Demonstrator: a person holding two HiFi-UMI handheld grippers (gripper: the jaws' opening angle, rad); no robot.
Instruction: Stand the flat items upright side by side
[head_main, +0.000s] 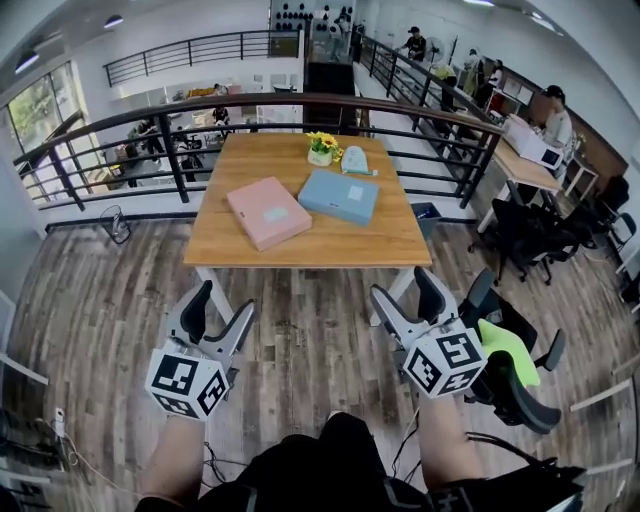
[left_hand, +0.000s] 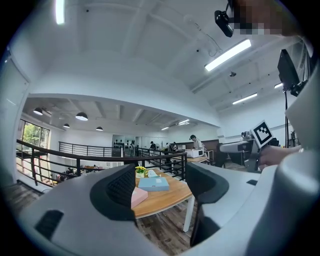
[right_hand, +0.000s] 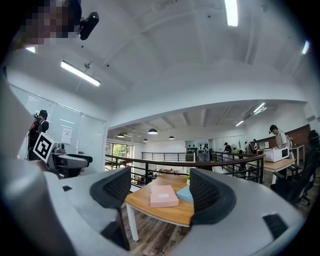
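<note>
Head view, steeply down: left gripper and right gripper held low over the wood-plank floor, short of the near edge of the wooden worktop. Left gripper released, jaws wide apart, nothing between the pads. Right gripper likewise released, jaws spread, empty.

On the worktop, lying flat: pink flat box toward the left, blue flat box just to its right, near each other, corners close, contact not clear. Both turned askew to the worktop edges. Behind them, toward the far edge, a small pot of yellow flowers and beside it a pale blue object, too small to identify.

Between grippers and worktop: only bare floor and the white legs below the near edge. Close on the right of the right gripper, a black office chair with a bright green pad. Black railing curving round behind the worktop. Floor fan at the far left, small bin by the worktop's right side. Further desks and seated people at the upper right.

Left gripper view: both boxes framed between the open jaws, pink one partly cut off by the left jaw. Right gripper view: pink box clear in the gap, blue one partly behind the right jaw.
</note>
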